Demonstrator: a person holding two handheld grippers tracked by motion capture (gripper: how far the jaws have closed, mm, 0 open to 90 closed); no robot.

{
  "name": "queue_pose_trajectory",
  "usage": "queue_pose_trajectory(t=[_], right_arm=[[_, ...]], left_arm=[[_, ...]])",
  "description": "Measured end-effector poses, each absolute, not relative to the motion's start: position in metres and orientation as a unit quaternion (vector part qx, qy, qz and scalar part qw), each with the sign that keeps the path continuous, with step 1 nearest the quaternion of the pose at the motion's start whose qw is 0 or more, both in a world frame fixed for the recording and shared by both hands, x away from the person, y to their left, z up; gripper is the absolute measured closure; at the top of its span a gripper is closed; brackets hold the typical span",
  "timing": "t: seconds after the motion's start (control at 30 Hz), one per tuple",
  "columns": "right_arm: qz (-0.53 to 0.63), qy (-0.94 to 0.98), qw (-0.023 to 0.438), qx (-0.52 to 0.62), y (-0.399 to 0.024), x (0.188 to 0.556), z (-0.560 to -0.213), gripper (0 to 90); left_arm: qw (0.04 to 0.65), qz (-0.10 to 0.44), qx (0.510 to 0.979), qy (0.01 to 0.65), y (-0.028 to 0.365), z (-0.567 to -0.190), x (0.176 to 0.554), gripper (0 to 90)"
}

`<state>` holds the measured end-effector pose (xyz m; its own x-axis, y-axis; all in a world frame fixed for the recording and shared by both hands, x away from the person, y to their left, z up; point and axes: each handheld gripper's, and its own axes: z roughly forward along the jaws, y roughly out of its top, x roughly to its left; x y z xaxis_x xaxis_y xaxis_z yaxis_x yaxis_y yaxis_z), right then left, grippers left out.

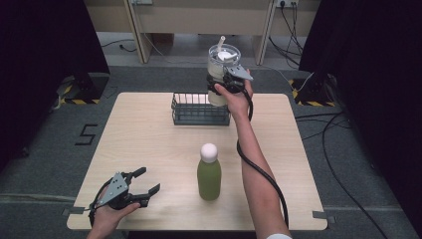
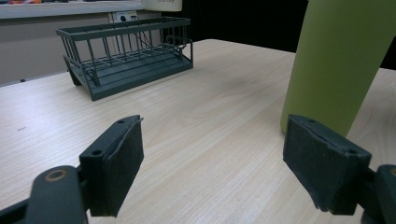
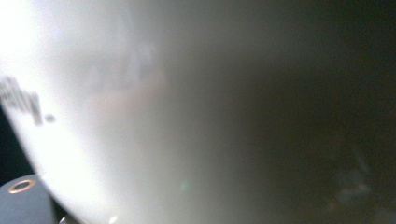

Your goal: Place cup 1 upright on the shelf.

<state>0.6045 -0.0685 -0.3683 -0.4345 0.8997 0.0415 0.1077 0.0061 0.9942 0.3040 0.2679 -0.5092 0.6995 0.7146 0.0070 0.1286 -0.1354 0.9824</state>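
My right gripper [image 1: 226, 84] is shut on a clear tumbler [image 1: 219, 69] with a lid and a straw, held up in the air above the right end of a dark wire basket [image 1: 199, 110]. The tumbler's pale wall [image 3: 140, 116] sits blurred right against the right gripper view. A green bottle [image 1: 209, 177] with a white cap stands upright at the table's front middle. My left gripper [image 1: 147, 182] rests open near the front left corner, its jaws pointing toward the bottle. In the left gripper view the green bottle [image 2: 336, 60] stands just beyond the right jaw, apart from it.
The wire basket [image 2: 126, 56] stands at the back middle of the light wooden table [image 1: 149, 139]. A black cable [image 1: 263, 174] trails along the right forearm. Dark curtains and floor cables surround the table.
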Motion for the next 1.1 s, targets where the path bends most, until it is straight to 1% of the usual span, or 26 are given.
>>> queue_pose_trajectory(t=[0.13,0.5,1.1], right_arm=[[0.573,0.620,0.347,0.408,-0.068,0.609,-0.368,9.2],[0.572,0.620,0.338,0.418,-0.063,0.621,-0.375,9.2],[0.561,0.630,0.328,0.425,-0.058,0.627,-0.391,9.1]], left_arm=[[0.586,0.249,0.712,0.296,0.268,-0.510,0.305,19.6],[0.588,0.248,0.711,0.297,0.268,-0.510,0.305,19.8],[0.590,0.246,0.710,0.294,0.268,-0.509,0.305,19.9]])
